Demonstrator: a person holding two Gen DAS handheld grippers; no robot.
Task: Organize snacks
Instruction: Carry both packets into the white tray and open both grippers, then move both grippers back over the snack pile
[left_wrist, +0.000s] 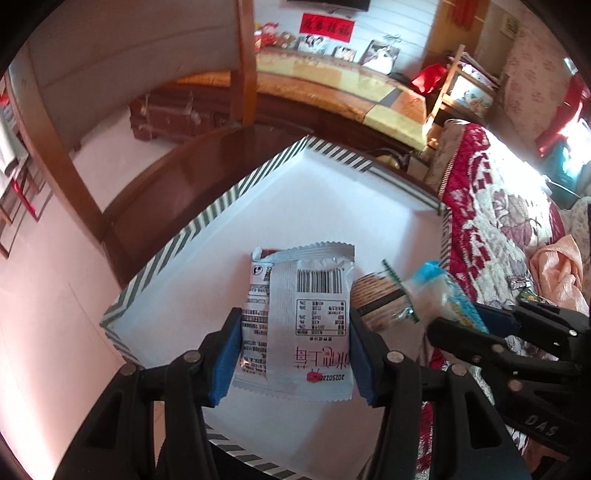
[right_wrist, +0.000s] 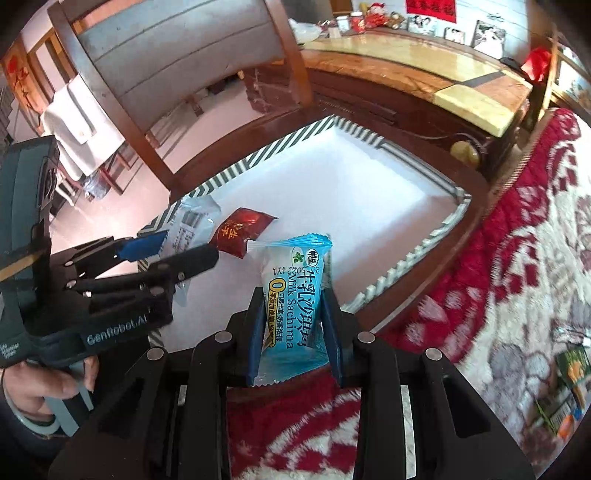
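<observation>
1. My left wrist camera sits just behind the left gripper (left_wrist: 295, 347) and looks steeply down along its fingers (left_wrist: 225, 354) into the white striped-rim tray (left_wrist: 207, 214), very near.
2. My right wrist camera rides the right gripper (right_wrist: 295, 332) the same way, tilted down, close over the tray's near right rim (right_wrist: 402, 266) and the red floral quilt (right_wrist: 517, 258).
3. Each view catches the other gripper: the right one enters the left view at its right edge, the left one enters the right view at its left.
4. Both views share the tray, the wooden chair back (left_wrist: 245, 62) and the far cabinet top with framed photos (left_wrist: 380, 55).
</observation>
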